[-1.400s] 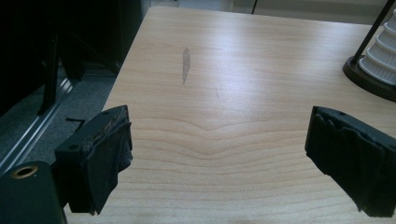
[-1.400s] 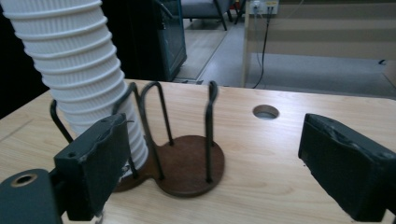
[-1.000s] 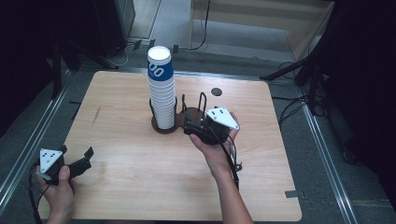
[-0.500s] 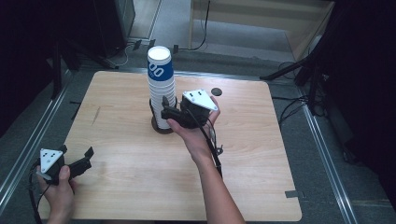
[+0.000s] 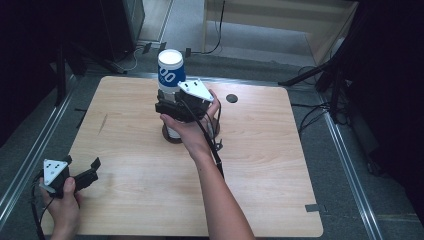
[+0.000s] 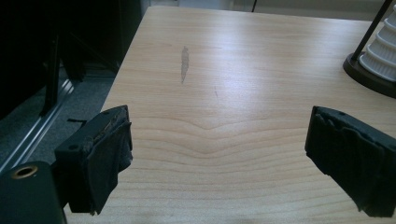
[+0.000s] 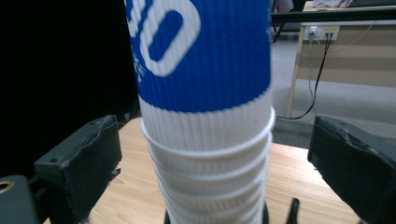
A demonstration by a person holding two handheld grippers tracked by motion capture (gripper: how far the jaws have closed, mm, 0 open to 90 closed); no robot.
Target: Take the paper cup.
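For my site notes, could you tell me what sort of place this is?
Probably a lab or workshop: a bare wooden table on grey carpet, cables trailing to a wall socket, and a stack of paper cups as a test prop.

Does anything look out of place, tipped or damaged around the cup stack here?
Nothing stands out. The cup stack stands upright in its dark holder, between the open right tool. The table bears only a faint dark smudge.

Black padded jaws, grey three-cornered plates
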